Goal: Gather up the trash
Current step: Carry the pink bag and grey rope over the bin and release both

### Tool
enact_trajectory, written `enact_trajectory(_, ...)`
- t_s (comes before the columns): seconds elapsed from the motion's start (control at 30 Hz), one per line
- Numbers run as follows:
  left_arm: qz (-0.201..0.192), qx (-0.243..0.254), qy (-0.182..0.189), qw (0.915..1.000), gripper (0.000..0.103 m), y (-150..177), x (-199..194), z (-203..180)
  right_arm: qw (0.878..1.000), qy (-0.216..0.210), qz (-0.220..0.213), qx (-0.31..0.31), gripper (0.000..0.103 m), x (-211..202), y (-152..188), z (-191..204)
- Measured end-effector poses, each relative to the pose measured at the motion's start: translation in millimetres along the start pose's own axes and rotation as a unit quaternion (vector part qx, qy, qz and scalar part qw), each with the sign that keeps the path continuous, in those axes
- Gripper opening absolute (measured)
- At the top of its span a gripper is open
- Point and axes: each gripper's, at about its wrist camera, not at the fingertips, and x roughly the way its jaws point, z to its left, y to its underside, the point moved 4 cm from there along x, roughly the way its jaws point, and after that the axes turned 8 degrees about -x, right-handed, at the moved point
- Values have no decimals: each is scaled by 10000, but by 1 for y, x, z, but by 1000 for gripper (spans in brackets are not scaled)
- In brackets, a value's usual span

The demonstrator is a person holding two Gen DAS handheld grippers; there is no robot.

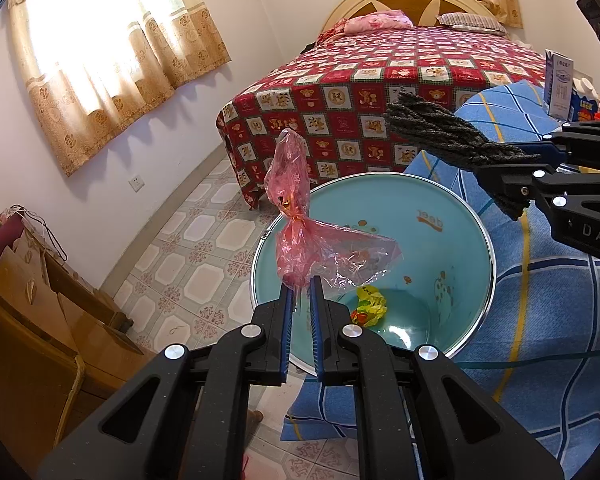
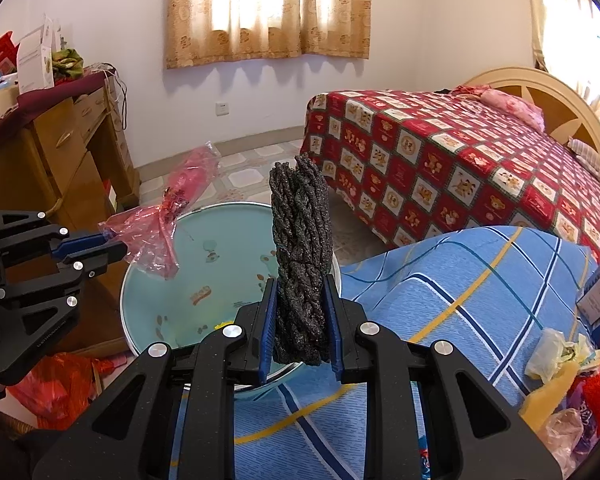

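Observation:
My left gripper is shut on a crumpled pink plastic wrapper and holds it above the near rim of a teal basin. A yellow crumpled wrapper lies in the basin's bottom. My right gripper is shut on a dark grey braided cord bundle, held upright over the basin's right edge. In the right wrist view the left gripper and pink wrapper show at left. In the left wrist view the right gripper and cord show at right.
The basin rests on a blue checked cloth. More trash, a pale bag and cartons, lies at the right. A bed with a red patterned cover stands behind. A wooden dresser stands at left over tiled floor.

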Motion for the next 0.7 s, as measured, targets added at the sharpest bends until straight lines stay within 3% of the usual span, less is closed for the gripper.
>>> enact_trajectory(0.07, -1, -11, 2, 10000, 12, 0, 0, 0, 10000, -60, 5, -5, 24, 1, 0, 0)
enact_trajectory(0.1, 3, -24, 0, 10000, 13, 0, 0, 1, 10000, -93, -7, -1, 30, 1, 0, 0)
enact_trajectory(0.13, 8, -32, -5, 10000, 17, 0, 0, 1, 9999, -122, -25, 3, 43, 1, 0, 0)
enact_trajectory(0.17, 18, -41, -6, 10000, 22, 0, 0, 0, 9999, -105, -56, 1, 47, 0, 0, 0)
enact_trajectory(0.23, -37, -80, -73, 9999, 53, 0, -1, 1, 9999, -91, -52, 2, 50, 0, 1, 1)
enact_trajectory(0.33, -43, -91, -68, 9999, 59, -2, -3, -1, 10000, -23, -86, 27, 64, -3, 4, 0)
enact_trajectory(0.4, -59, -132, -81, 9999, 69, -2, -3, -1, 9999, -2, -88, 56, 65, -4, 5, -2)
enact_trajectory(0.7, -9, -40, -14, 10000, 78, 4, -1, -13, 9996, 117, -66, 231, 70, -9, 15, -15)
